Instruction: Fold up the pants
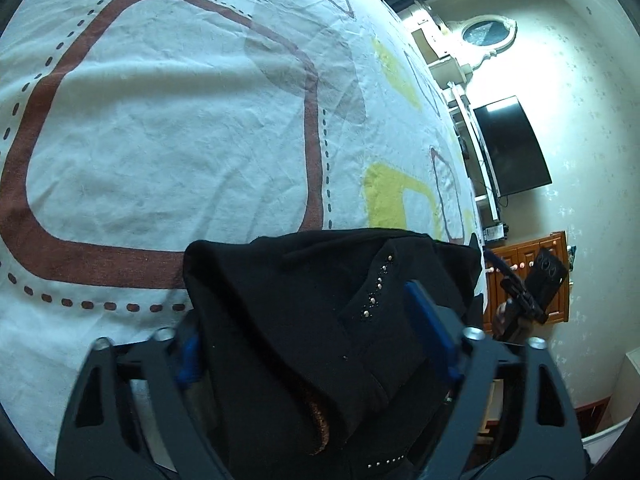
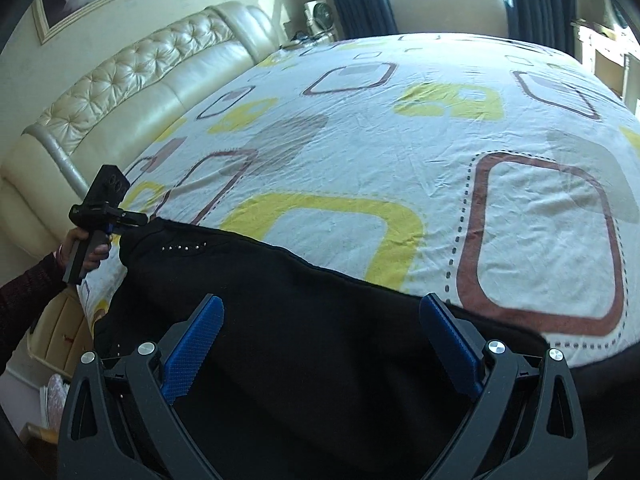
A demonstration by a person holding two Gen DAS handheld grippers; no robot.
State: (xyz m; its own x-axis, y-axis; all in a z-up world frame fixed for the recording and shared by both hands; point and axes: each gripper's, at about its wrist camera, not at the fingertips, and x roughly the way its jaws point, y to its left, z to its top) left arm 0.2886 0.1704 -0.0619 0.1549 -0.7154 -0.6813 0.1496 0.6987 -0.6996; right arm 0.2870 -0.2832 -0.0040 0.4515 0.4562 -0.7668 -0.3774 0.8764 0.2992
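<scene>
Black pants (image 2: 304, 320) lie along the bed's near edge, filling the lower part of both frames, studs near the waist. Left tool (image 1: 316, 340) sits bottom centre in its own view, blue pads either side of a bunched fold of pants, pinching it. Right tool (image 2: 320, 336) is spread wide above the cloth at bottom centre, pads clear of it. Patterned sheet (image 2: 400, 140) covers the bed. A hand (image 2: 86, 248) at left holds the left tool's grip.
</scene>
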